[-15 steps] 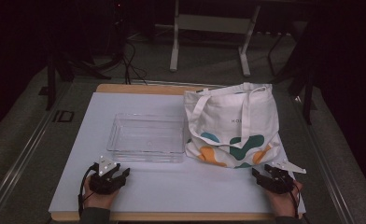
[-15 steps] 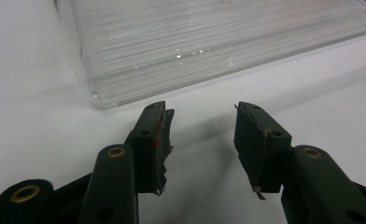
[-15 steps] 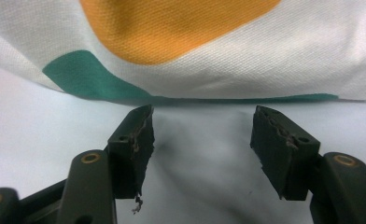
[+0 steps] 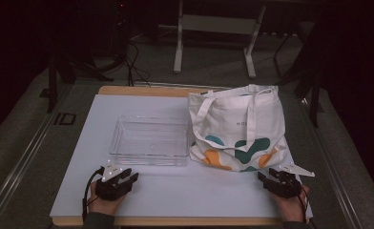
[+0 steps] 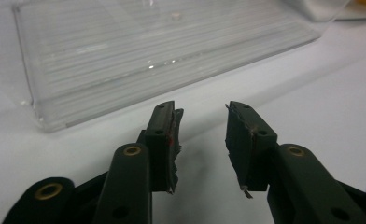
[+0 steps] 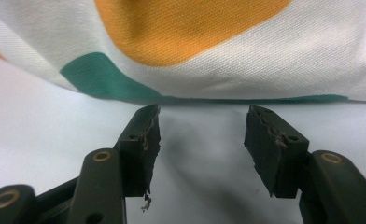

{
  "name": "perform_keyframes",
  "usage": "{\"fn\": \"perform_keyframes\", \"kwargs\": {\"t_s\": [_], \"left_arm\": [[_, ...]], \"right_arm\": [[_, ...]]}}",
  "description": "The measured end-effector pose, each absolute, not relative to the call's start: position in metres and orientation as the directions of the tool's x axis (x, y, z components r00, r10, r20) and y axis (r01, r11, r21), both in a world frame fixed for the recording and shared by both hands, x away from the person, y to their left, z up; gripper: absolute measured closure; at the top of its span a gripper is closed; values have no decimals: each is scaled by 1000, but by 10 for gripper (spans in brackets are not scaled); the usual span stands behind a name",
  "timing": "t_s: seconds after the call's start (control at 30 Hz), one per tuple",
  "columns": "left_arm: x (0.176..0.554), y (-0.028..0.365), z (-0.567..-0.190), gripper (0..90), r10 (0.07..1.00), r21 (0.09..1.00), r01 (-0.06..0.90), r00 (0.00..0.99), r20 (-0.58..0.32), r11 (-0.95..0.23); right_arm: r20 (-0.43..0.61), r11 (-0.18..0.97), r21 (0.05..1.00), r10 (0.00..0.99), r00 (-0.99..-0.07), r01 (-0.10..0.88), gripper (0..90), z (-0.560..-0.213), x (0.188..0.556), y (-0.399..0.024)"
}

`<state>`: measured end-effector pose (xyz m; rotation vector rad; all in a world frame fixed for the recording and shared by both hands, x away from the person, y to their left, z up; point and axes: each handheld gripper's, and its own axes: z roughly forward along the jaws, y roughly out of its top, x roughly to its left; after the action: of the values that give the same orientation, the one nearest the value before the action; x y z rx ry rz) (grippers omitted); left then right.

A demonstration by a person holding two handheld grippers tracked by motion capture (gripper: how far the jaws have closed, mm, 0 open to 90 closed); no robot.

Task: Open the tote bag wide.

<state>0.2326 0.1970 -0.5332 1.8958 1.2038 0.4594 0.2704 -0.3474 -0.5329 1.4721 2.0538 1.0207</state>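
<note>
You are working over a wide white tabletop [image 4: 175, 195]. A white canvas tote bag with orange and teal blotches [image 4: 240, 131] is lying flat on its right half, handles pointing away, its bottom hem facing you for an easy grab. Its small grey print is starting "HO"; the rest is too small to read. Left of it, just beside, a clear rectangular plastic tray [image 4: 151, 141] is sitting empty, seemingly waiting to receive things. Your left hand-held gripper [image 5: 200, 122] is resting near the tray, jaws apart and holding nothing; your right hand-held gripper [image 6: 202, 122] is aiming at the bag's hem, jaws apart, also empty.
</note>
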Motion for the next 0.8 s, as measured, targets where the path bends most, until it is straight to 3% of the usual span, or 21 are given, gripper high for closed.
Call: {"fn": "perform_keyframes", "kwargs": {"t_s": [0.4,0.8], "left_arm": [[231,185,-503,649,810,833,505,572,-128,-225],[243,175,-476,607,767,868,436,632,-107,-238]], "right_arm": [[51,225,797,899,-434,560,584,-497,254,-351],[44,200,835,904,-426,512,572,-457,262,-366]]}}
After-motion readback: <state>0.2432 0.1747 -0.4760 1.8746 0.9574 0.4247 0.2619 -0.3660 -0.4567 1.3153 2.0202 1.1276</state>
